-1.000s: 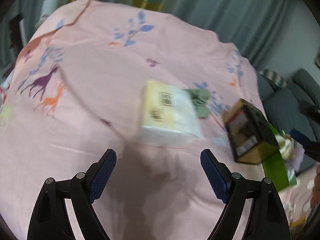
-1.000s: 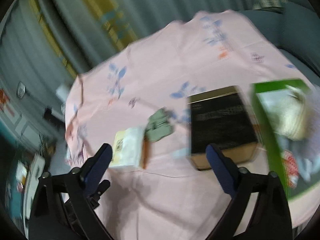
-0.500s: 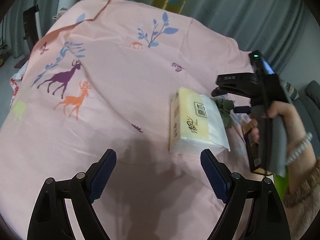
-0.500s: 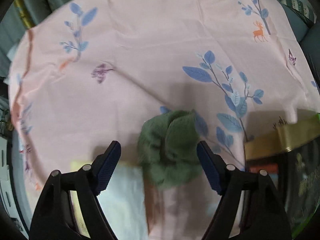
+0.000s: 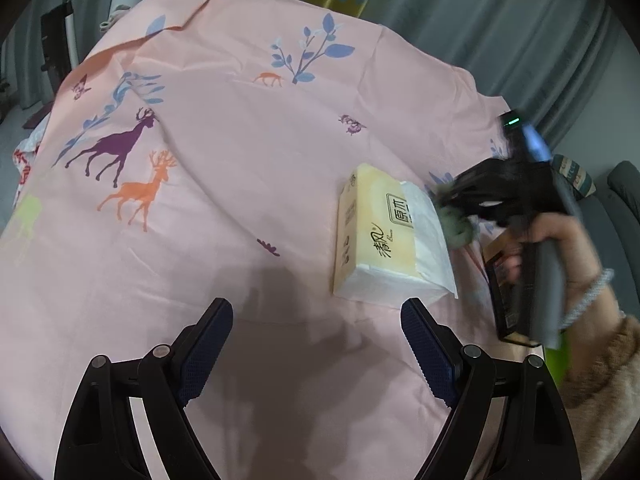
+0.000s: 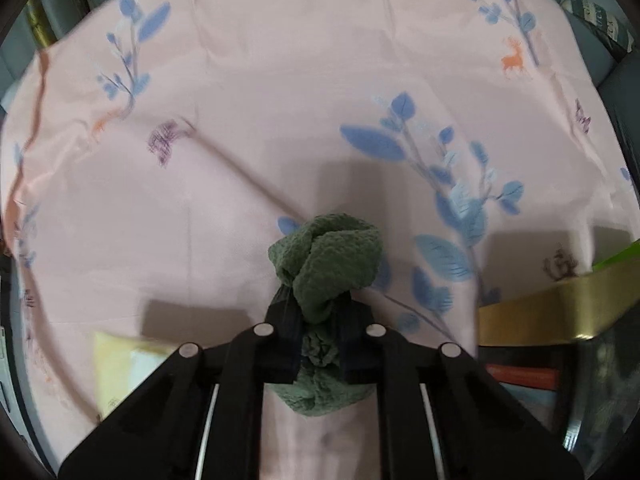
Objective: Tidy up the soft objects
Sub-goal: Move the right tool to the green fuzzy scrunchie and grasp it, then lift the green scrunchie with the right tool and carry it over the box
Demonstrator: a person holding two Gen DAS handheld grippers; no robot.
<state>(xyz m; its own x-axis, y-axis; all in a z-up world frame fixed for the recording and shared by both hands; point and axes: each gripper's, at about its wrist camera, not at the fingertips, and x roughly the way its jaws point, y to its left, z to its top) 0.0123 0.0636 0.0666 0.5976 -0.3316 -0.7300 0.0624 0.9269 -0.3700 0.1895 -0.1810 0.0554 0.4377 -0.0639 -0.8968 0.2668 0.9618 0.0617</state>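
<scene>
A green knitted cloth [image 6: 328, 256] bulges out between the shut fingers of my right gripper [image 6: 318, 320]; it also shows in the left wrist view [image 5: 456, 226], right beside a yellow-and-white tissue pack [image 5: 384, 236] on the pink sheet [image 5: 208, 184]. My right gripper [image 5: 444, 200] shows blurred in that view, held by a hand. My left gripper [image 5: 316, 336] is open and empty, just above the sheet, short of the tissue pack. The tissue pack's corner shows in the right wrist view [image 6: 120, 364].
A dark box with a gold rim [image 6: 560, 312] lies to the right of the cloth; it also shows in the left wrist view [image 5: 504, 288], behind the hand. A green box edge [image 6: 616, 256] lies beyond it. Grey curtains [image 5: 480, 20] hang behind the bed.
My right gripper has come down over the green cloth and closed on it. My left gripper has stayed open and held about still near the tissue pack.
</scene>
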